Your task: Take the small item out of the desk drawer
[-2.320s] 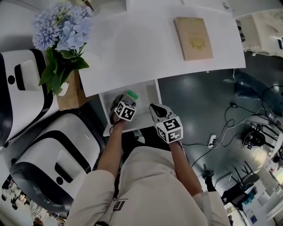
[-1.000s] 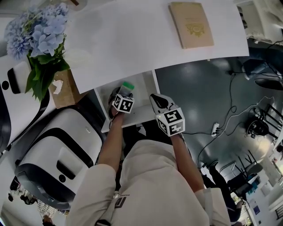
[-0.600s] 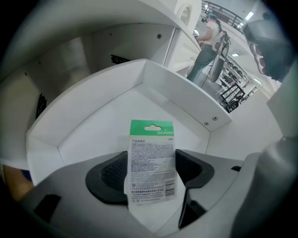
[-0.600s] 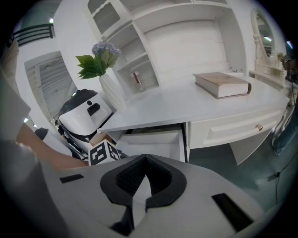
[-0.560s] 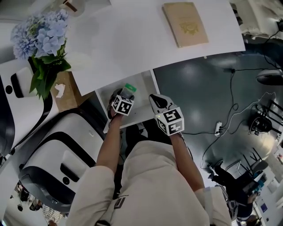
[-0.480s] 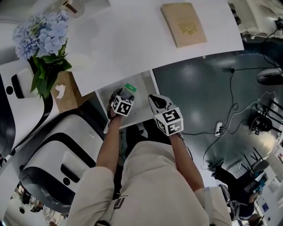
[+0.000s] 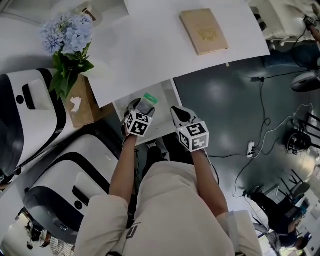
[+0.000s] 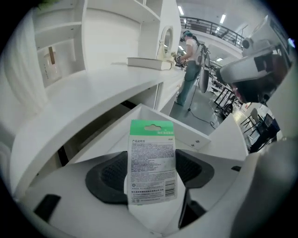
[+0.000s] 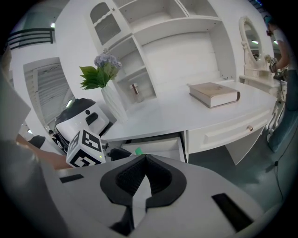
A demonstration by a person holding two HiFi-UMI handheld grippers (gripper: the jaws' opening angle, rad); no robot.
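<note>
Over drawer (image 7: 168, 107), left gripper (image 7: 142, 109) angles down gripping packet (image 7: 148, 101)

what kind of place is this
Probably a showroom or lab mock-up, not a home: a white vanity desk stands on a dark grey floor strewn with black cables, under a high hall ceiling with strip lights.
</note>
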